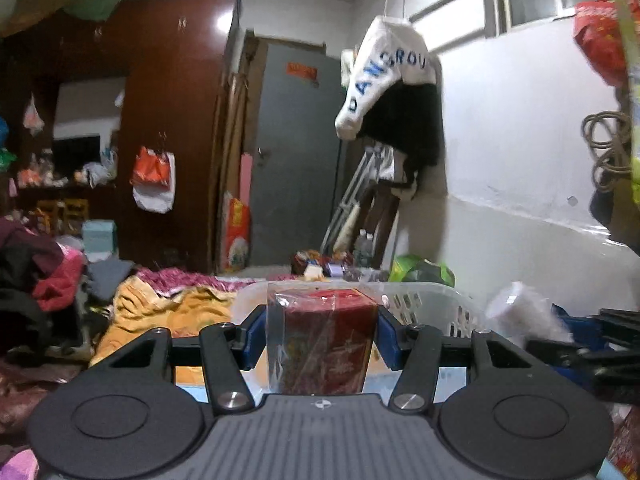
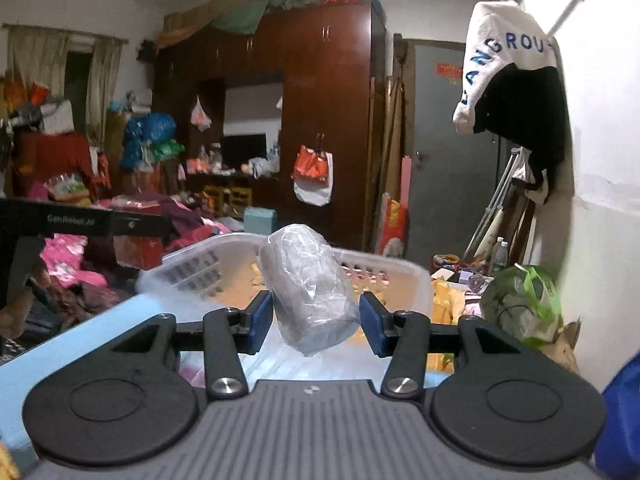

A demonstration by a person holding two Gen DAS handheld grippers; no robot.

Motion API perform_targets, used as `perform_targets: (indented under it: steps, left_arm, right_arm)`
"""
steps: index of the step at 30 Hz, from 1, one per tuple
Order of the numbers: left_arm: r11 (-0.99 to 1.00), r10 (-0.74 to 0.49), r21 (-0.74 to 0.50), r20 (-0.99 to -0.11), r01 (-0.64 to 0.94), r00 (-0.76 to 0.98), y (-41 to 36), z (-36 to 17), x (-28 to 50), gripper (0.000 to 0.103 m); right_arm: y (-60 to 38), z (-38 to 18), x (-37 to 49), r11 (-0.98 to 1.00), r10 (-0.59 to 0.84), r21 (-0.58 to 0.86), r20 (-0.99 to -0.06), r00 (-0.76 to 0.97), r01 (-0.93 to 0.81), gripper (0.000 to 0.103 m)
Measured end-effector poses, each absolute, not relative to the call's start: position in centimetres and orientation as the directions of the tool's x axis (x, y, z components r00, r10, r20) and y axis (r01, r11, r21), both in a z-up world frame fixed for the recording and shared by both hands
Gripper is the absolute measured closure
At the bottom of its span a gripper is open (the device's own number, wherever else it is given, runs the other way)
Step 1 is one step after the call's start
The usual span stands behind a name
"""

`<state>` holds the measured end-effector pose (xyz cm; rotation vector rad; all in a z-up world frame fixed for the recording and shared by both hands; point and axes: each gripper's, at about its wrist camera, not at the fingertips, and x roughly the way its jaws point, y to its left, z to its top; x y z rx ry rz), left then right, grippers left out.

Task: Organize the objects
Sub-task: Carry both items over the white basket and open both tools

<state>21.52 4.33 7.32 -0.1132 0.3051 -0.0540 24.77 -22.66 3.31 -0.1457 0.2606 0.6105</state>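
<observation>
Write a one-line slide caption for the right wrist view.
Right gripper around a plastic-wrapped roll, its jaws slightly apart from it, in front of a white slotted basket in a cluttered bedroom.

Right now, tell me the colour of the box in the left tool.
Dark red, in clear wrap: the box. The left wrist view shows it best.

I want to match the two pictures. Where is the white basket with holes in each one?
Left wrist: the white basket sits low, center-right, just behind the red box in the left gripper.
Right wrist: low center, stretching behind the plastic-wrapped roll.
Shared landmark: the hanging white cloth with blue letters, upper right in both.
</observation>
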Motion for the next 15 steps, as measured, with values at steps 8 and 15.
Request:
perform_targets:
  steps: [8,15]
  left_arm:
    - [0.998,-0.038,-0.067,-0.259,0.021,0.965,3.8,5.8,22.9,0.000]
    - [0.994,-0.012,-0.108,-0.236,-0.014,0.972,6.8,2.5,14.1,0.000]
  right_arm:
    - [-22.1,1.5,26.2,0.822,0.532,-0.044,-0.293,0.794,-0.567,0.016]
    - [-28.4,-2.8,16.3,0.824,0.544,-0.034,-0.230,0.807,-0.565,0.000]
